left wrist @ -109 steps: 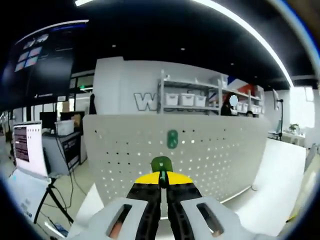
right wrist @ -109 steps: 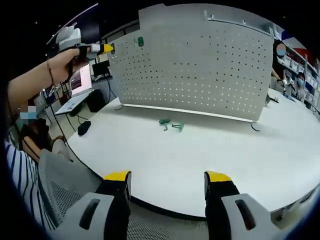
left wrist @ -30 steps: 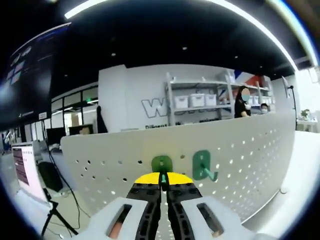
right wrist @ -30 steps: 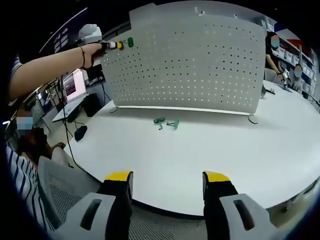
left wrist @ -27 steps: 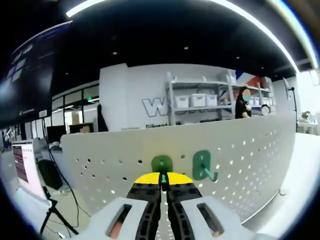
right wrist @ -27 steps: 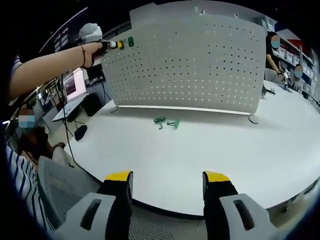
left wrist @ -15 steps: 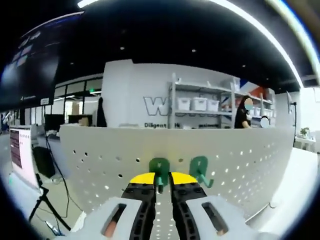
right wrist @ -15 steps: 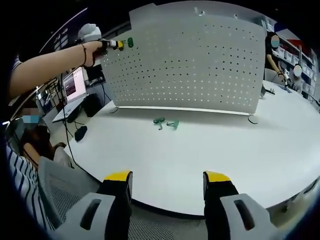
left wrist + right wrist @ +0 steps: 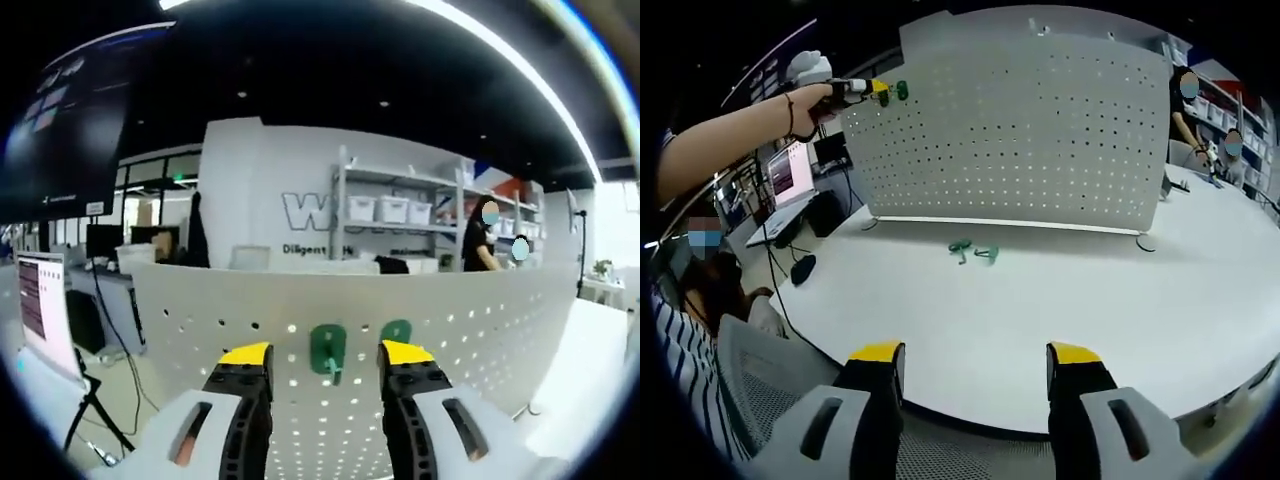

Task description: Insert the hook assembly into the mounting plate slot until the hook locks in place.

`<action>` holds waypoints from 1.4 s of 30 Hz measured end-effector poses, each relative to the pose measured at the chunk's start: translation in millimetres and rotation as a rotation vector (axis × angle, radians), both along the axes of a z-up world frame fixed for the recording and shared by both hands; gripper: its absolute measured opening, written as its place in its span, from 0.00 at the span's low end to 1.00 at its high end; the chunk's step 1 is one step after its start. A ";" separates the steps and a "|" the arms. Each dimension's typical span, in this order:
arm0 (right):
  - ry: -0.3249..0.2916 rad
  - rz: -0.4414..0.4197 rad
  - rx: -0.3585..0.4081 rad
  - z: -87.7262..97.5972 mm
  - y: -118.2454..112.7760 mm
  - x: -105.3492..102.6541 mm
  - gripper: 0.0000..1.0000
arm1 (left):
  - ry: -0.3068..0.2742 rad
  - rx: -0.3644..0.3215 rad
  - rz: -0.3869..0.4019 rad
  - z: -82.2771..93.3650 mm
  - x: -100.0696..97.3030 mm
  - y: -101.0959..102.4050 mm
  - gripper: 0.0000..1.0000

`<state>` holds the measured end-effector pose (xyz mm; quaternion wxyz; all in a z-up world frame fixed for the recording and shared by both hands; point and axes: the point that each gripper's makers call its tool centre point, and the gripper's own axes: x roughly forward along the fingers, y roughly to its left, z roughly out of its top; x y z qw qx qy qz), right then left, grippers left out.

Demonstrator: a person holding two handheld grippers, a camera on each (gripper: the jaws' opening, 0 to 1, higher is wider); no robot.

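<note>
We see a white round-edged bench (image 9: 1040, 330). A white pegboard (image 9: 1040, 140) stands upright on it, toward the far side, on small feet. Two green hooks (image 9: 974, 250) lie loose on the bench top, just in front of the board's lower edge, close together; we cannot tell whether they touch. In the left gripper view we see a strip of the bench (image 9: 590, 350) at right, beyond the board's end.
</note>
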<state>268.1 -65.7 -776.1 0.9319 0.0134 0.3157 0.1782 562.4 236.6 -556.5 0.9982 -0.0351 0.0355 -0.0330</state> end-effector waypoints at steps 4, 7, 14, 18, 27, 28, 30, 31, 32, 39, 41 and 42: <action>-0.007 0.002 -0.001 1.6 0.2 0.0 0.55 | 0.020 -0.005 -0.018 0.4 -11.1 3.0 0.56; -0.011 0.004 -0.001 2.4 0.4 -0.1 0.55 | 0.052 -0.026 -0.042 -4.2 -19.8 4.3 0.62; -0.018 0.018 -0.003 3.5 2.3 -1.1 0.55 | 0.121 -0.032 -0.094 -19.5 -48.8 6.2 0.72; -0.025 0.023 -0.004 3.8 2.6 -0.8 0.55 | 0.159 -0.051 -0.151 -29.3 -69.4 -0.7 0.73; -0.034 0.035 -0.011 4.5 3.3 -1.9 0.55 | 0.238 -0.047 -0.214 -50.1 -105.2 -8.7 0.78; -0.036 0.035 -0.009 4.9 3.7 -1.8 0.55 | 0.248 -0.054 -0.215 -52.9 -108.6 -8.9 0.79; -0.042 0.035 -0.010 5.4 3.7 -2.1 0.55 | 0.296 -0.049 -0.249 -65.0 -124.8 -17.2 0.83; -0.042 0.037 -0.012 5.2 3.9 -2.4 0.55 | 0.302 -0.050 -0.252 -66.9 -127.2 -18.1 0.83; -0.043 0.039 -0.012 5.2 4.0 -2.4 0.55 | 0.312 -0.058 -0.256 -70.2 -131.7 -19.1 0.84; -0.046 0.043 -0.016 5.4 4.7 -3.7 0.55 | 0.362 -0.061 -0.254 -91.1 -153.7 -19.7 0.88; -0.046 0.044 -0.017 5.6 4.7 -4.0 0.55 | 0.370 -0.066 -0.252 -94.2 -158.2 -19.4 0.90; -0.047 0.044 -0.017 5.9 4.6 -4.0 0.55 | 0.375 -0.071 -0.251 -96.4 -161.9 -19.4 0.90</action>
